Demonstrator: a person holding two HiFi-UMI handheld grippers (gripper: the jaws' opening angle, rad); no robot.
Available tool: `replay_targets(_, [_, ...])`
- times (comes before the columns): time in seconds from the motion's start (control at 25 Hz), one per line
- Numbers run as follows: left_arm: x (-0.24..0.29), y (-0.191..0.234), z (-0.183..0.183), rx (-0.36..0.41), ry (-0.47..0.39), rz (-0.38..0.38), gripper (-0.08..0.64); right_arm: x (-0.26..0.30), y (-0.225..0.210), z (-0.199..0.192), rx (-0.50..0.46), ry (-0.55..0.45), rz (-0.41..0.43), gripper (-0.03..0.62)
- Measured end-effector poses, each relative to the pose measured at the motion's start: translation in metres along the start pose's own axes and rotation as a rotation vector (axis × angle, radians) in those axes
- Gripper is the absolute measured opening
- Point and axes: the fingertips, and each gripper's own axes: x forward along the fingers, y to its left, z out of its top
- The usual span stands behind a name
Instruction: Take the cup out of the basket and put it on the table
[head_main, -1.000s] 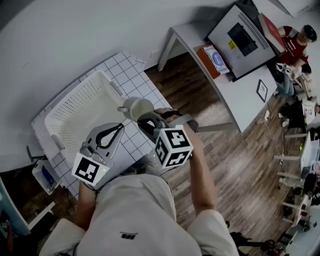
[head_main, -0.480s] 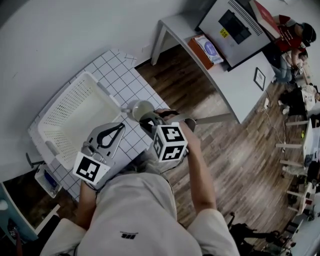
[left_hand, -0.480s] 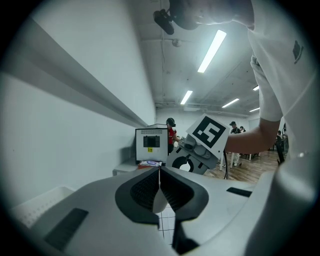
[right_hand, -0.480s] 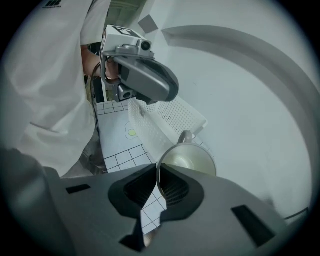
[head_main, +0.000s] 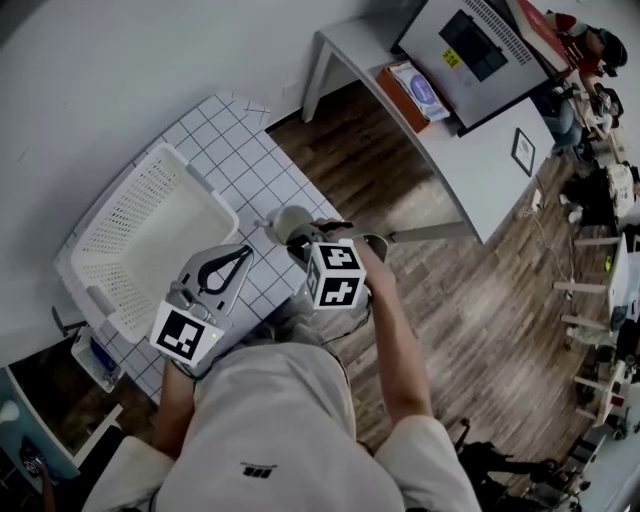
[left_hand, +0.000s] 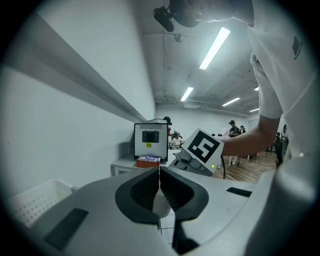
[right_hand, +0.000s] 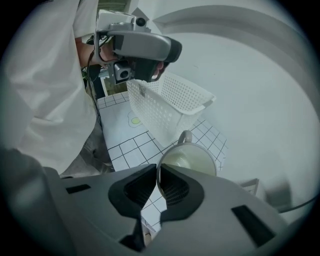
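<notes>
While the pale glazed ceramic cup with a loop handle (right_hand: 192, 160) hangs in the right gripper (right_hand: 158, 182), I log it as out of the white perforated plastic basket (head_main: 130, 215) and over the white table with a black grid (head_main: 250, 150), just beside the basket's near corner. Jaws narrow, pinching the cup's near wall: one pad inside the rim, one outside. Can't tell whether the base touches the top yet.

Handling, est.: rigid, glazed so prob. slippery, brittle. Moderate wt. for a one-wall pinch, so it will want to swing about the pads. Grip pt. looks OK w/ the handle (right_hand: 184, 136) on the far side, clear of the pads. Set down gently, base flat, before letting go. Table edge is near, so keep the cup inboard.

Left gripper (left_hand: 159, 174): jaws together, nothing btwn them, held near the basket.

View notes: only the right gripper view shows the pad-on-wall contact and the cup's empty inside. Head view gives cup (head_main: 290, 222) vs. basket and table edge, but the right gripper's marker cube (head_main: 335, 275) covers the grip. Left gripper view shows its own closed pads and that cube, w/ no clear sight of the cup.
</notes>
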Motion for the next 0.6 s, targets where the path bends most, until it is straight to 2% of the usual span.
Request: replay_targets(0.6, [0.024, 0.000, -0.015, -0.006, 0.032, -0.033, 0.015, 0.046, 0.001, -0.044, 0.026, 0.088, 0.055, 0.034])
